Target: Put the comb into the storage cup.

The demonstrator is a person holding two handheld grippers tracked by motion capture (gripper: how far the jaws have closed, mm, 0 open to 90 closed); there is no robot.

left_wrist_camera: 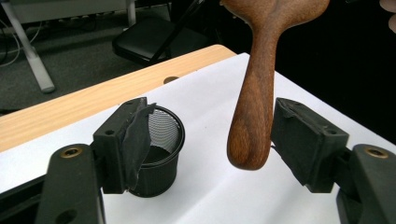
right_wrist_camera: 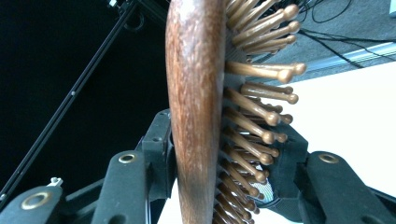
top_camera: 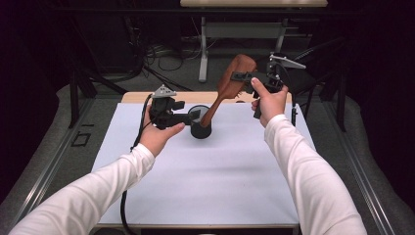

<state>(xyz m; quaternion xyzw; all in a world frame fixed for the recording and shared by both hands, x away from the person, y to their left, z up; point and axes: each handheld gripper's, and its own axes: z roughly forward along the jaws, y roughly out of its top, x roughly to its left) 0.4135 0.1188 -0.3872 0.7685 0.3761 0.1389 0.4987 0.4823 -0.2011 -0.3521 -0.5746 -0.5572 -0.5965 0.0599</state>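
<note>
A brown wooden hairbrush (top_camera: 235,78) hangs tilted, head up and handle down to the left. My right gripper (top_camera: 241,76) is shut on its head, one jaw on the wooden back (right_wrist_camera: 196,116) and the other among the bristles (right_wrist_camera: 261,112). The handle's rounded end (left_wrist_camera: 252,140) hangs just above the table, close beside a black mesh cup (top_camera: 200,125) and outside it. My left gripper (top_camera: 195,116) is open at the cup's left. In the left gripper view its jaws stand wide apart with the cup (left_wrist_camera: 161,154) by the left jaw and the handle end near the right one, untouched.
A white sheet (top_camera: 205,176) covers the table, with a strip of bare wood (top_camera: 137,97) along the far edge. Beyond that edge are a dark floor, cables, a desk leg (top_camera: 203,49) and a black chair seat (left_wrist_camera: 144,39).
</note>
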